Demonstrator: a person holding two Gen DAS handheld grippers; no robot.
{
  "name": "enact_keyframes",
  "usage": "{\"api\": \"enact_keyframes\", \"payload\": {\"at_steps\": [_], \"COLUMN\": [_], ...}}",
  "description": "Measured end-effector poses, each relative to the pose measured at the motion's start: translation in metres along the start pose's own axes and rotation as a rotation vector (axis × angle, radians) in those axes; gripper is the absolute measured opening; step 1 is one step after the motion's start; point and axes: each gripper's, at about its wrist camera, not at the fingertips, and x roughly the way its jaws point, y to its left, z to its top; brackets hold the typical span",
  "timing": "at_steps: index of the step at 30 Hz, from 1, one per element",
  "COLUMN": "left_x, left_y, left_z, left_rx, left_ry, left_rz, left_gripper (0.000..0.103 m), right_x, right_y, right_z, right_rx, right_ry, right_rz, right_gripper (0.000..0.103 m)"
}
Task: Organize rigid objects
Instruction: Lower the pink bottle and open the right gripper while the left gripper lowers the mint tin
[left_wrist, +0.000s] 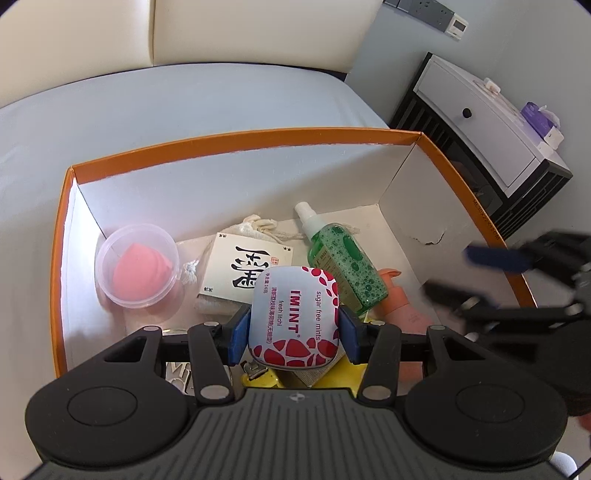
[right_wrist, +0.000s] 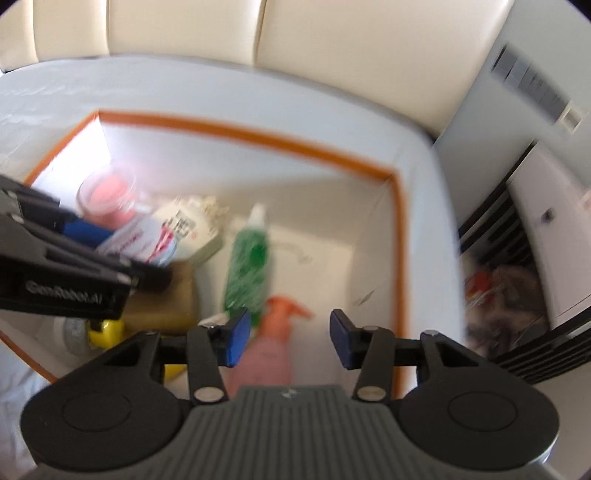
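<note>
Clamped between the blue pads of the left gripper, a mint tin printed "IMINT sugar free mints" hangs just above the clutter inside an orange-rimmed cardboard box. Both pads press on the tin's sides, so that gripper is closed on it.

Everything else is placed from that tin. Behind it lies a white card box with a large black character, resting on a drawstring cloth pouch. Off to the tin's left sits a clear round tub holding a pink makeup sponge, close to the box's left wall. To the tin's right a green spray bottle lies on its side, cap toward the far wall, and just beyond it a pink pump bottle. Beneath the tin, yellow items show, too hidden to name.

Further right, over the box's right rim, the right gripper hangs with its jaws partly apart and nothing between them; its own view is blurred, with the pink pump bottle below it.
</note>
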Motion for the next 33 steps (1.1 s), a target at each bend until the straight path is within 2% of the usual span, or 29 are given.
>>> {"api": "enact_keyframes", "payload": {"at_steps": [5, 9, 14, 20, 23, 27, 29, 33], "left_x": [0.007, 0.009, 0.011, 0.006, 0.013, 0.018, 0.018, 0.021], "left_y": [-0.005, -0.011, -0.014, -0.021, -0.023, -0.013, -0.011, -0.004], "left_z": [0.000, 0.000, 0.002, 0.002, 0.005, 0.010, 0.013, 0.020], "left_rx": [-0.012, 0.008, 0.022, 0.045, 0.045, 0.019, 0.040, 0.032], "left_ry": [0.027, 0.029, 0.020, -0.027, -0.010, 0.002, 0.007, 0.034], "left_rz": [0.006, 0.020, 0.024, -0.028, -0.011, -0.035, -0.001, -0.019], "left_gripper": [0.057, 0.057, 0.057, 0.057, 0.057, 0.057, 0.057, 0.057], "right_x": [-0.014, -0.016, -0.016, -0.022, -0.022, -0.019, -0.016, -0.007], "right_y": [-0.015, -0.022, -0.021, -0.026, -0.026, -0.022, -0.020, -0.019], "right_z": [0.000, -0.003, -0.005, -0.003, -0.002, -0.003, -0.003, -0.004], "right_rx": [0.022, 0.077, 0.079, 0.115, 0.104, 0.097, 0.089, 0.090], "right_ry": [-0.037, -0.046, -0.048, -0.067, -0.062, -0.055, -0.052, -0.035], "right_rz": [-0.041, -0.013, -0.012, -0.003, -0.002, 0.011, 0.010, 0.015], "right_gripper": [0.047, 0.046, 0.046, 0.046, 0.046, 0.047, 0.047, 0.046]}}
